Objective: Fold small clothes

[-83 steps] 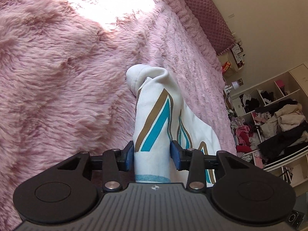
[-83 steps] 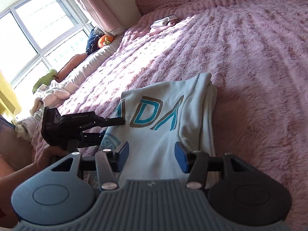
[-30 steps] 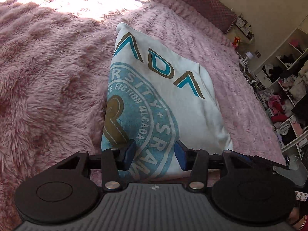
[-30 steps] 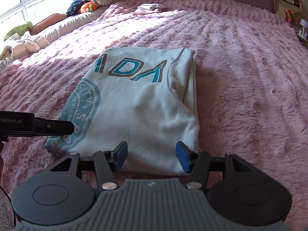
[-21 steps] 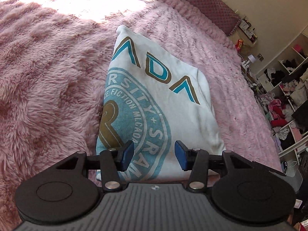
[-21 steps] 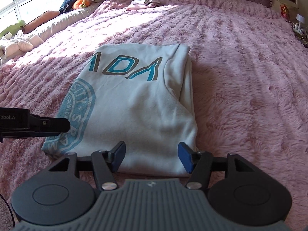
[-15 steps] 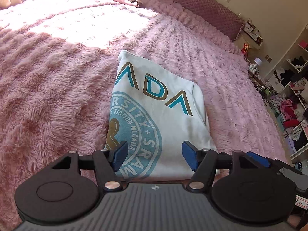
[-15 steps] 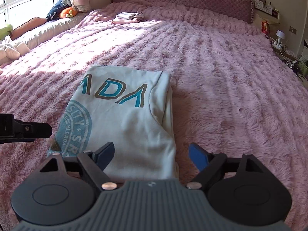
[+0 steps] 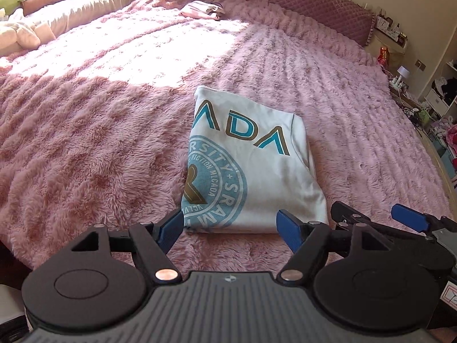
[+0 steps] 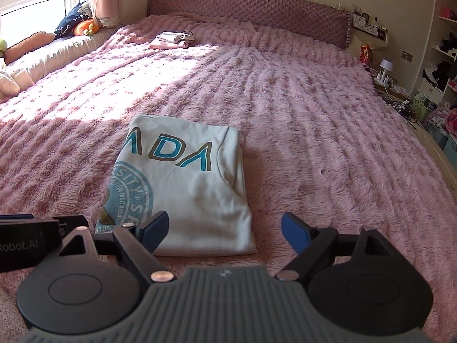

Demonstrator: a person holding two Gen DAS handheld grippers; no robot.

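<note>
— Pink shag blanket (image 10: 300, 120) covers a wide bed beneath a quilted headboard (image 10: 245, 11), sunlight falling across its far half. What lies on it?

— One white sweatshirt (image 10: 185, 188), folded into a flat, slightly tapering rectangle, rests on the blanket near the bed's closest edge, in the shaded part. Teal letters edged in brown, "ADA", run across its upper half; a round teal seal with white lettering and a brown figure fills its lower left corner. A seam curves down the right side, and layered edges show along the right fold.

— Where do the tools sit?

— Both hang above the near edge. In the left wrist view the left gripper (image 9: 228, 228) has the sweatshirt (image 9: 251, 171) at 12 o'clock, its bottom hem seen between the blue pads; the right gripper (image 9: 371, 218) shows at 3 o'clock. From the right wrist, the garment sits toward 11 o'clock.

— Is either gripping?

— No. Jaws on both have just been opening and stand wide, the right gripper (image 10: 224, 230) fully spread, with nothing clasped; the pads are clear of the cloth.

— Anything else?

— A small pile of pale clothes (image 10: 171, 40) lies far off at 12 o'clock, near the headboard.
</note>
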